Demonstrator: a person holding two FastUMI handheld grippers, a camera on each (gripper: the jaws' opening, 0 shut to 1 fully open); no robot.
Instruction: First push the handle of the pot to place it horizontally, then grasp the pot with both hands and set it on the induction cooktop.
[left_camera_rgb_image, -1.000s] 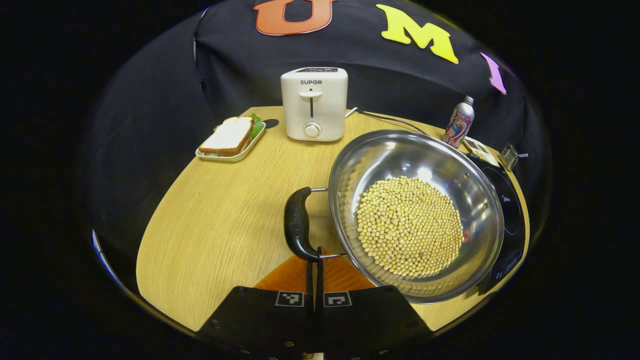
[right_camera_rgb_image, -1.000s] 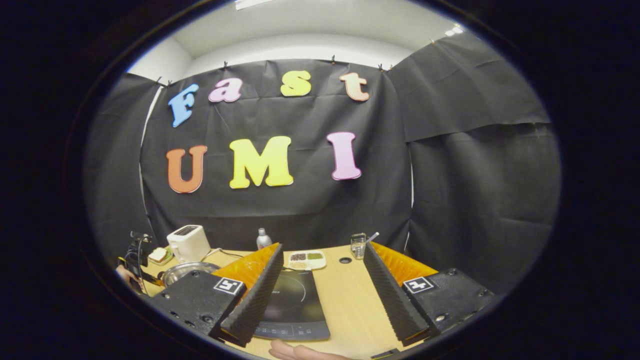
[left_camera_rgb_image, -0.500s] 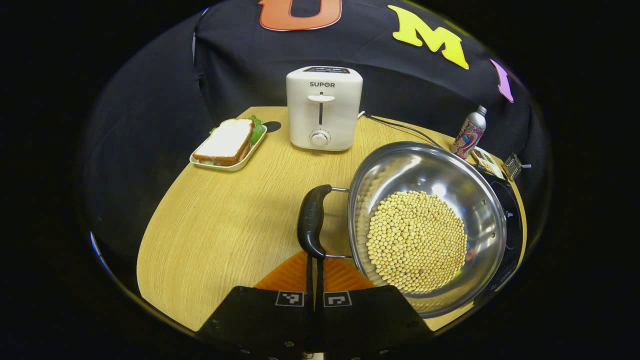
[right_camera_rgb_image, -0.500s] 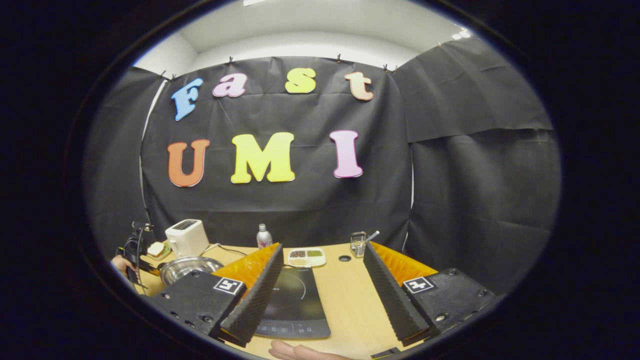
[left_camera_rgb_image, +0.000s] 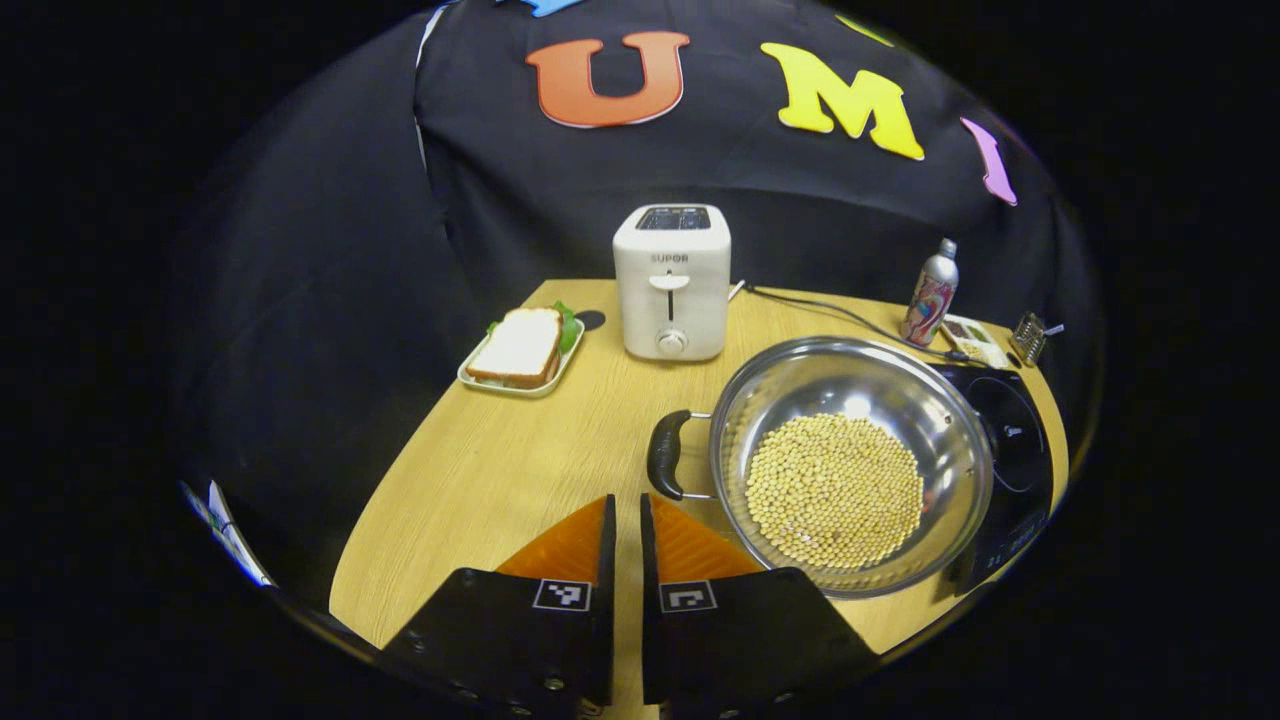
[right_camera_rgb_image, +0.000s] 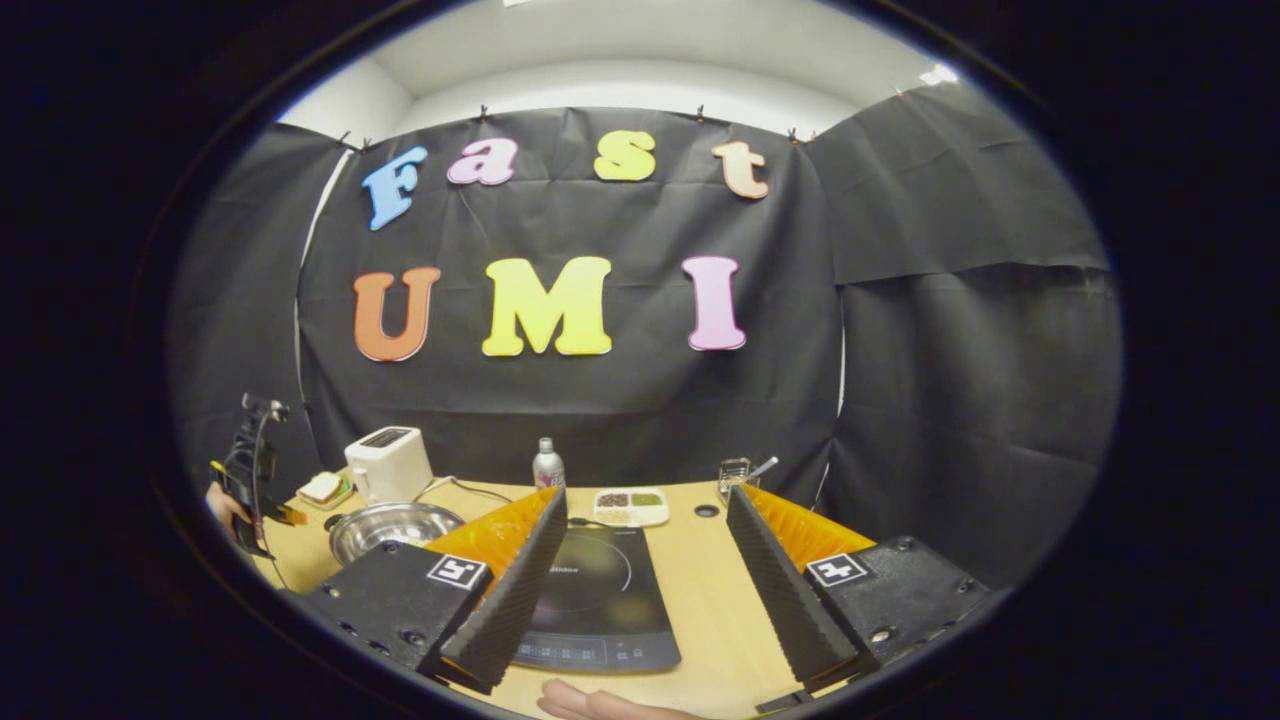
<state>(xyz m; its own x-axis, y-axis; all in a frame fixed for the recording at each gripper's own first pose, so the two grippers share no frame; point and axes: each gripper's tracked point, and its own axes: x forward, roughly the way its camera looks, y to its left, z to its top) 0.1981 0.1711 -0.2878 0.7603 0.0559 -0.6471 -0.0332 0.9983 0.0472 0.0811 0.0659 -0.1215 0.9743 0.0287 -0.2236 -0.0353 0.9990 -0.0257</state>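
The pot (left_camera_rgb_image: 852, 465) of beans sits on the desk (left_camera_rgb_image: 480, 470), its right rim over the induction cooktop (left_camera_rgb_image: 1010, 450). The left gripper (left_camera_rgb_image: 623, 510) hangs just short of the pot's black handle (left_camera_rgb_image: 664, 455), fingers nearly closed and empty. The right gripper (right_camera_rgb_image: 640, 545) is held level above the cooktop, fingers wide apart, empty.

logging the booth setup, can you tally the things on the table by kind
Cookware: 1, the pot holding soybeans
Appliances: 2, the toaster and the induction cooktop
Food trays: 2, the sandwich tray and the divided tray
Bottles: 1, the bottle
Wire holders: 1, the wire holder
Total: 7
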